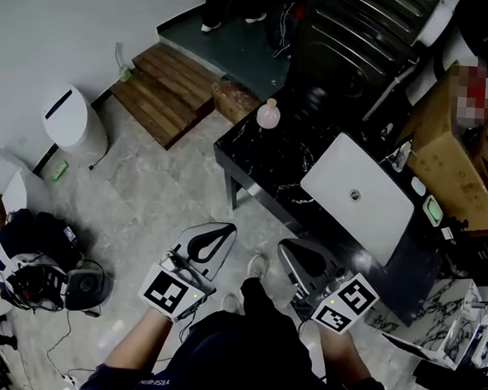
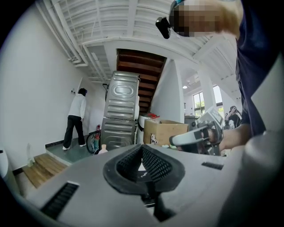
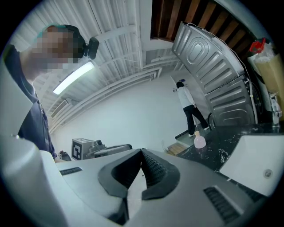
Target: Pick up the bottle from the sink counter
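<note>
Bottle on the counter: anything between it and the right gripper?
Nothing visible. The bottle stands alone at the far left corner of the counter; only bare black surface lies between it and the right gripper. The white sink sits right of that line. The gripper's fingers are shut.

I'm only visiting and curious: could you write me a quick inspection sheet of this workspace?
Surface: black marble counter with a white sink set in it.
Job's things: pink bottle upright at the counter's far corner, untouched.
Clutter: cardboard box beyond the sink.
Grippers: left hand-held gripper and right hand-held gripper both shut, empty, short of the counter.
Cables: loose cable on the floor at left.
Surroundings: white bin, wooden steps.
</note>
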Demonstrator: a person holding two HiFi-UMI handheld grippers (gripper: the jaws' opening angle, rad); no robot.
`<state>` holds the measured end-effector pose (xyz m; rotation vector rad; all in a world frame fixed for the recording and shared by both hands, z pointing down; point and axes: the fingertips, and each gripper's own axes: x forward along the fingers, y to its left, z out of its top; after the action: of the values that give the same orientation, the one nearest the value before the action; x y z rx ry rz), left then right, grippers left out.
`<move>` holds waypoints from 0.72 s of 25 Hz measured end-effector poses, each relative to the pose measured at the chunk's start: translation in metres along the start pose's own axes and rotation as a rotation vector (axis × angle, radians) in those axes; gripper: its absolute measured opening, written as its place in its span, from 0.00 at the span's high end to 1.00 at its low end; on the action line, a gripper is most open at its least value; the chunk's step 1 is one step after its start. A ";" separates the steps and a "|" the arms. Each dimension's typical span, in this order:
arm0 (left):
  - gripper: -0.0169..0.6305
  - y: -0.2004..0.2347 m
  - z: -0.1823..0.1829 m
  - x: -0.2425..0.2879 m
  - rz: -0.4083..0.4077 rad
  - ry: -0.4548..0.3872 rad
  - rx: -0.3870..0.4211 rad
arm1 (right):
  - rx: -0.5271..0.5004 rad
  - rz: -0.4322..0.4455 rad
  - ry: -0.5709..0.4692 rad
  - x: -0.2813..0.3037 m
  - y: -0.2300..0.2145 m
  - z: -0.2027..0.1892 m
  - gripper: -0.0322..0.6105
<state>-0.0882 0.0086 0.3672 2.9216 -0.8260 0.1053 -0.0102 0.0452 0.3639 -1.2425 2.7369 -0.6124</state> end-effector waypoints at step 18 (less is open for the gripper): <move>0.96 0.066 0.009 0.119 0.057 0.030 -0.013 | 0.037 0.056 0.023 0.043 -0.116 0.046 0.91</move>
<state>-0.0210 -0.1103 0.3753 2.8781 -0.9021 0.1473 0.0537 -0.0698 0.3701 -1.1546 2.7545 -0.6728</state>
